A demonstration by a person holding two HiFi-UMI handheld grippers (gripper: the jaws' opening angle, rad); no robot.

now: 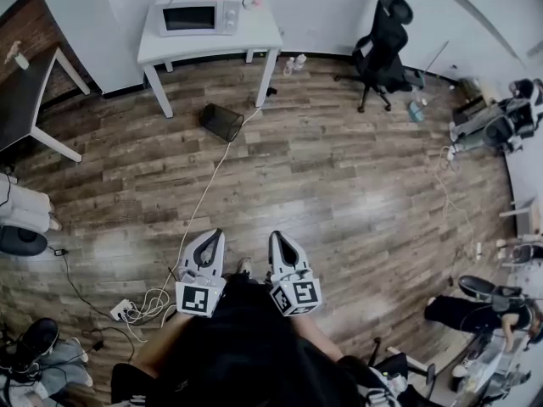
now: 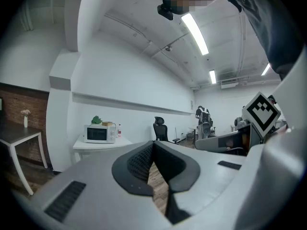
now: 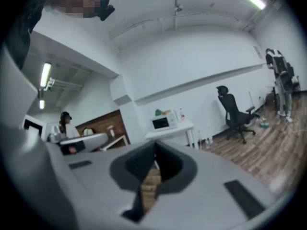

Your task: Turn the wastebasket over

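Observation:
The wastebasket, black mesh, lies on its side on the wooden floor beside the front right leg of the white table. It is far ahead of both grippers. My left gripper and right gripper are held side by side close to the person's body, pointing forward, both shut with nothing between the jaws. In the left gripper view the left gripper has its tips closed together, and in the right gripper view the right gripper does too. Neither gripper view shows the wastebasket.
A microwave stands on the white table. A black office chair is at the back right, a dark table at the left. A white cable runs across the floor to a power strip. People sit at the right edge.

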